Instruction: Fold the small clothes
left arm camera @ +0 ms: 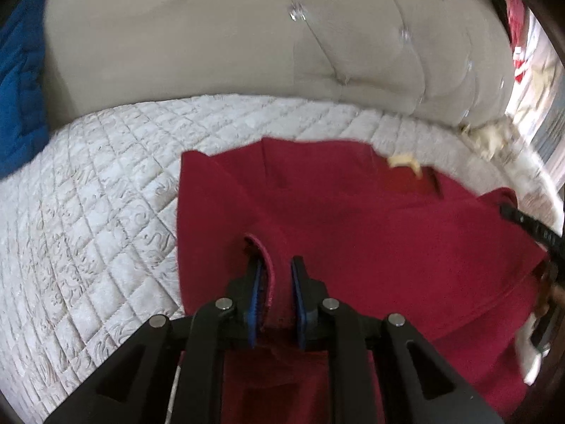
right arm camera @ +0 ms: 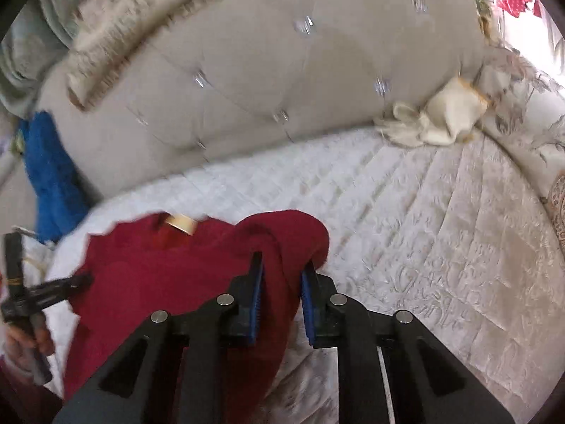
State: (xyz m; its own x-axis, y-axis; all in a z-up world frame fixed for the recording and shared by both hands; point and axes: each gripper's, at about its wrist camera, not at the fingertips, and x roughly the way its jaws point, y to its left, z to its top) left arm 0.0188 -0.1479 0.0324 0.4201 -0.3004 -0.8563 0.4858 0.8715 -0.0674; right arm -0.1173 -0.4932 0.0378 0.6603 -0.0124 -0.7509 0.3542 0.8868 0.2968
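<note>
Left tongs nearly closed, pinching red garment hem; right tongs pinching red fold.

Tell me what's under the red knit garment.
The red knit garment lies on a white quilted mattress, bare around it. Anything beneath the cloth itself is hidden.

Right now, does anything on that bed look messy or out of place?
The red garment lies rumpled on the white quilted bedcover, one part bunched into a hump at its right edge. A crumpled cream cloth sits against the tufted headboard. Nothing looks torn or spilled.
</note>
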